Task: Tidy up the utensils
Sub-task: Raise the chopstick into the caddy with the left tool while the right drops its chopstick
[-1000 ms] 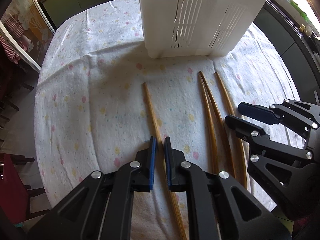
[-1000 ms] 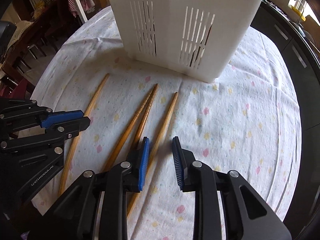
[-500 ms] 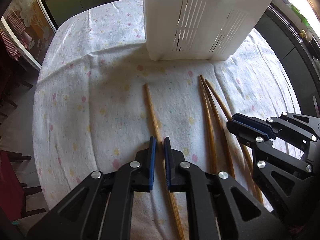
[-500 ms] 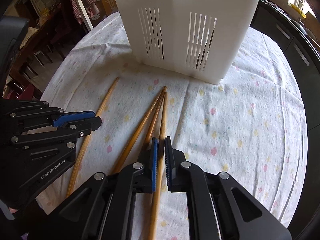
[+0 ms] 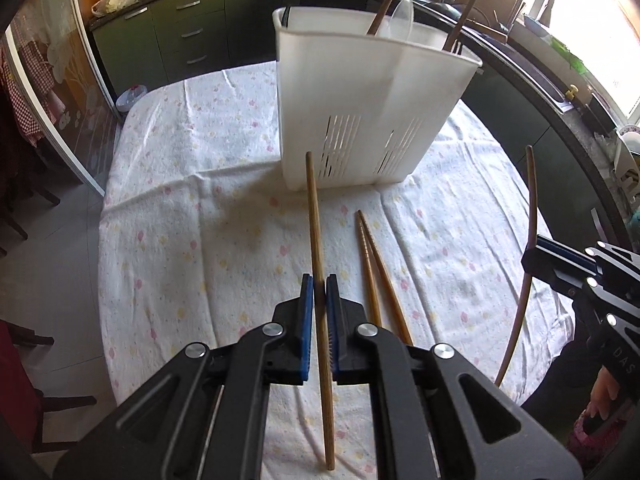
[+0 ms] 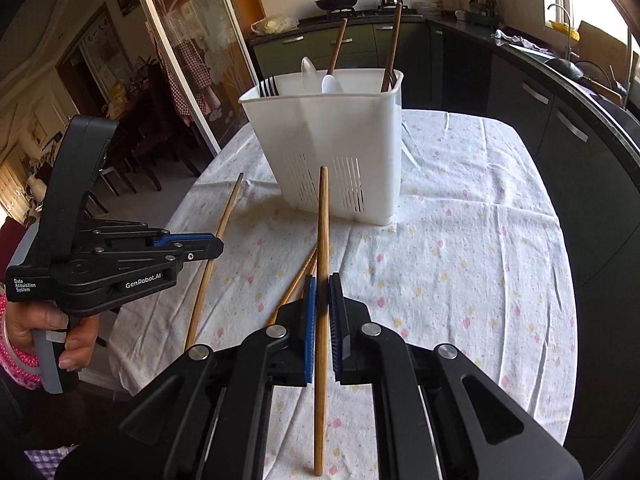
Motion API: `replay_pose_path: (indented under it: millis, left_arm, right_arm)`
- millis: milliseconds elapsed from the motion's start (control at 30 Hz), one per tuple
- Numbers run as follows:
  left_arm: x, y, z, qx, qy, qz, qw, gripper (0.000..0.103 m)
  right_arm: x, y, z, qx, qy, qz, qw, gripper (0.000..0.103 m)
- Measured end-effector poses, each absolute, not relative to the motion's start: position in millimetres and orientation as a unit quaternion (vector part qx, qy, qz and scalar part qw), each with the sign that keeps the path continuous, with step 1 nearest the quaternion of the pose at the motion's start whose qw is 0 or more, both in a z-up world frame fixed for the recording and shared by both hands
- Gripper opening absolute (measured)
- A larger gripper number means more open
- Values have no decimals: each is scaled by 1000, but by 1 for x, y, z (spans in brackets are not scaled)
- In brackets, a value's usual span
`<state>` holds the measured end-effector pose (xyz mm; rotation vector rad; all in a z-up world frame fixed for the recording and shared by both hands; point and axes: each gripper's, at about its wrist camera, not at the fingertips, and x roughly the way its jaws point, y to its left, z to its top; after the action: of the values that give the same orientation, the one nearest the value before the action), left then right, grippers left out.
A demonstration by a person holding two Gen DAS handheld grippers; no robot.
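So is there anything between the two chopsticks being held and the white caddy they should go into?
Nothing visible. Each gripper, left and right, holds a chopstick above bare tablecloth. The caddy stands just ahead, its top open, though forks and spoons already fill part.

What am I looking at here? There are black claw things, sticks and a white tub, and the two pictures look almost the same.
No robot: a person's hand squeezes a trigger tool in each fist. Each picture comes from a camera on one tool, looking along its claws. The left hand-held gripper pinches one chopstick; the right hand-held gripper pinches another chopstick. Two more chopsticks lie on the flowered tablecloth. The white utensil holder behind already has utensils standing in it.
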<state>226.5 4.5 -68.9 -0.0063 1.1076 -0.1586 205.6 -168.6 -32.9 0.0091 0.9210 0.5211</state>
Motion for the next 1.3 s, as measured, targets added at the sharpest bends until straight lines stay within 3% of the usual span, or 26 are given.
replay_pose_path:
  millis: [600,1300]
  left_arm:
    - [196,-19,9,24,454,-89,886,6]
    - [232,-23,144,12,358,-103,928,6]
  right_arm:
    - [171,-189,43,27,343,266,901,7]
    - [215,-183,162,2,280,267,922,7]
